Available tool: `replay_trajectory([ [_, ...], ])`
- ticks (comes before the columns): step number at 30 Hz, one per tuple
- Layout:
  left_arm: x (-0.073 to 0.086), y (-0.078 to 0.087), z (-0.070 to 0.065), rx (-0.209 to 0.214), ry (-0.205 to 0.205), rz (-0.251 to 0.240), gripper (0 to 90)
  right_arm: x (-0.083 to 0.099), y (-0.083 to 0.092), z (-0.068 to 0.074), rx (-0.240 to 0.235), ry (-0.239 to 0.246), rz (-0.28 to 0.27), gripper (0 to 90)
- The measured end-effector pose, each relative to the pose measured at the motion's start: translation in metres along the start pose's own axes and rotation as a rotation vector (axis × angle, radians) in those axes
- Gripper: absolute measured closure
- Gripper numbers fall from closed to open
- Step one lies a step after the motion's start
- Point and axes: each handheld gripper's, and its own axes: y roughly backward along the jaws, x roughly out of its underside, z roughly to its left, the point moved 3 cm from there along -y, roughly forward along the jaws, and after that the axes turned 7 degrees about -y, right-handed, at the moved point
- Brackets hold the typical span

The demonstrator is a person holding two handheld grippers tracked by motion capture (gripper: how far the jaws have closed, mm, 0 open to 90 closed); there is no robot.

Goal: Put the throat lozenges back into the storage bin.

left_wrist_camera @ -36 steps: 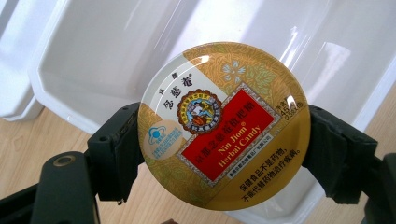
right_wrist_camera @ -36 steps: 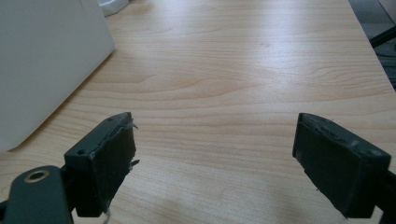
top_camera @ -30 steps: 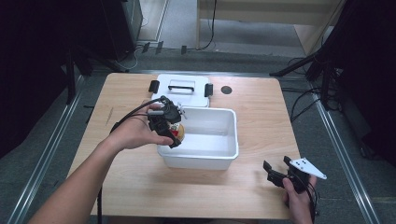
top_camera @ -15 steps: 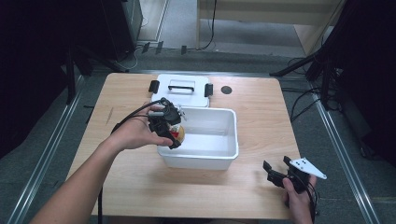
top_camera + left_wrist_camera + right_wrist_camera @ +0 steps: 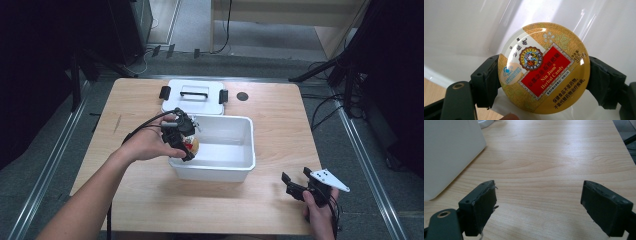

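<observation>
Gold round candy tin (image 5: 544, 68) with a red label sits pinched in the left tool (image 5: 182, 136), barely shifted above the white bin (image 5: 235, 167), right tool (image 5: 300, 186) spread.

"Nin Jiom Herbal Candy" on round tin (image 5: 544, 68)

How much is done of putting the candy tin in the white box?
Done: the lid is off and lies behind the white box. In hand: the left tool grips the round candy tin over the box's left end. Left: lowering it in and letting go. The right tool waits open over the table.
</observation>
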Motion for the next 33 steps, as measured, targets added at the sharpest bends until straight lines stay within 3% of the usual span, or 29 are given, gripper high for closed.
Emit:
replay_trajectory([
  [10,-0.001,-0.009,0.001,0.015,-0.002,0.018,21.2,0.000,0.000,0.000,-0.005,-0.002,0.003,13.6],
  [19,-0.003,-0.013,-0.002,0.000,-0.003,0.062,21.0,0.000,0.000,0.000,-0.007,0.002,0.002,13.6],
  [24,-0.003,-0.018,-0.005,0.010,-0.025,0.101,21.0,0.000,0.000,0.000,-0.007,0.003,0.002,13.5],
  [25,-0.003,-0.019,-0.006,-0.008,-0.035,0.102,20.9,0.000,0.000,0.000,-0.007,0.001,0.003,13.5],
  [33,-0.001,-0.018,-0.006,-0.005,-0.026,0.104,20.7,0.000,0.000,0.000,-0.006,0.002,0.004,13.6],
])
